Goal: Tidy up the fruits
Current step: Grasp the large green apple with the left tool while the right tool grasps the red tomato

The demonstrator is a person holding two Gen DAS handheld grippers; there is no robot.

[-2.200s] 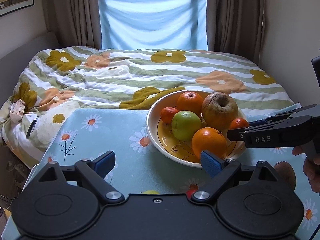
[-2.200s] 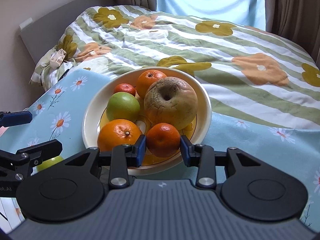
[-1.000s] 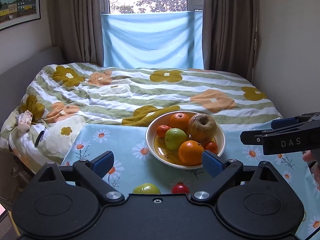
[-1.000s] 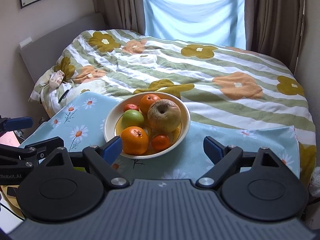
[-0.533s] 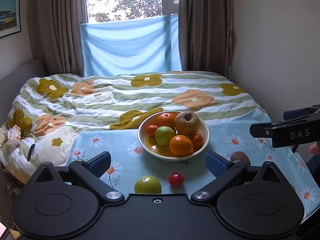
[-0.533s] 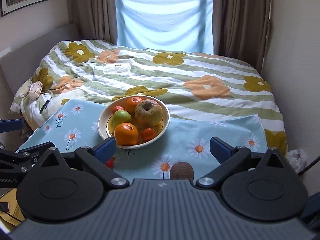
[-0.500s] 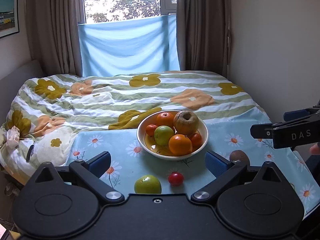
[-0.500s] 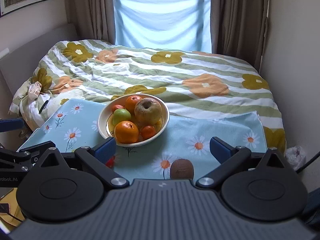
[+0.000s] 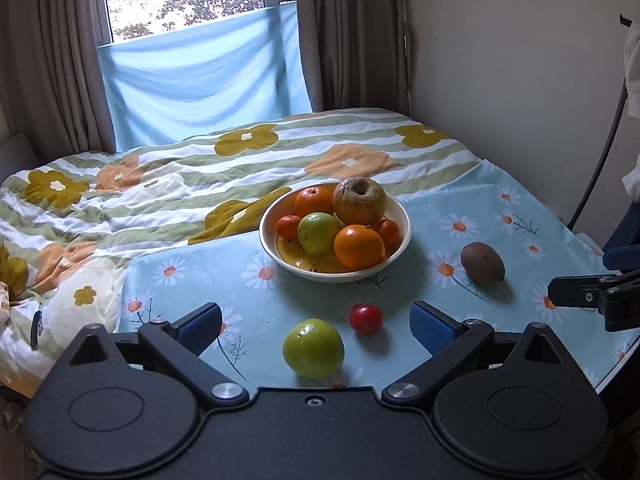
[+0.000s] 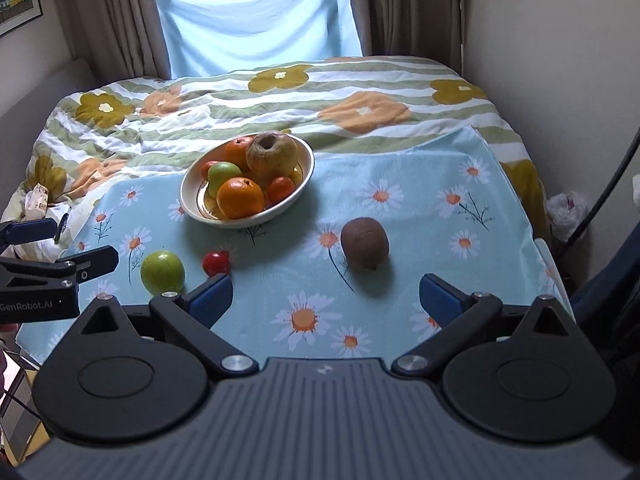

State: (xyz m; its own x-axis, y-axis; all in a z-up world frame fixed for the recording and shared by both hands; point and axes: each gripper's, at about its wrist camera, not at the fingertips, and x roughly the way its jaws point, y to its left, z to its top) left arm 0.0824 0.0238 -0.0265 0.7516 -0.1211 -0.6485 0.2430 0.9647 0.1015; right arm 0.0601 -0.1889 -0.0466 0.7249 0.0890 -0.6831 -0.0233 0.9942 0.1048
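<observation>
A white bowl (image 9: pixel 402 240) (image 10: pixel 306 168) holds several fruits: oranges, a green apple and a large brown wrinkled apple (image 9: pixel 360 200). On the daisy cloth (image 9: pixel 480 208) lie a loose green apple (image 9: pixel 313 347) (image 10: pixel 163 272), a small red fruit (image 9: pixel 366 319) (image 10: pixel 216 263) and a brown kiwi (image 9: pixel 482 262) (image 10: pixel 364 249). My left gripper (image 9: pixel 316 324) is open and empty, just behind the green apple. My right gripper (image 10: pixel 326 298) is open and empty, short of the kiwi.
A bed with a flowered striped quilt (image 9: pixel 180 176) lies behind the cloth-covered table. A wall (image 9: pixel 520 60) stands to the right, curtains and a window at the back. A dark cable (image 10: pixel 600 200) hangs at the right edge.
Both grippers have pulled back and up from the bowl. The right one, which held a small orange in the bowl, has opened and left it there. The loose fruits have come into view.
</observation>
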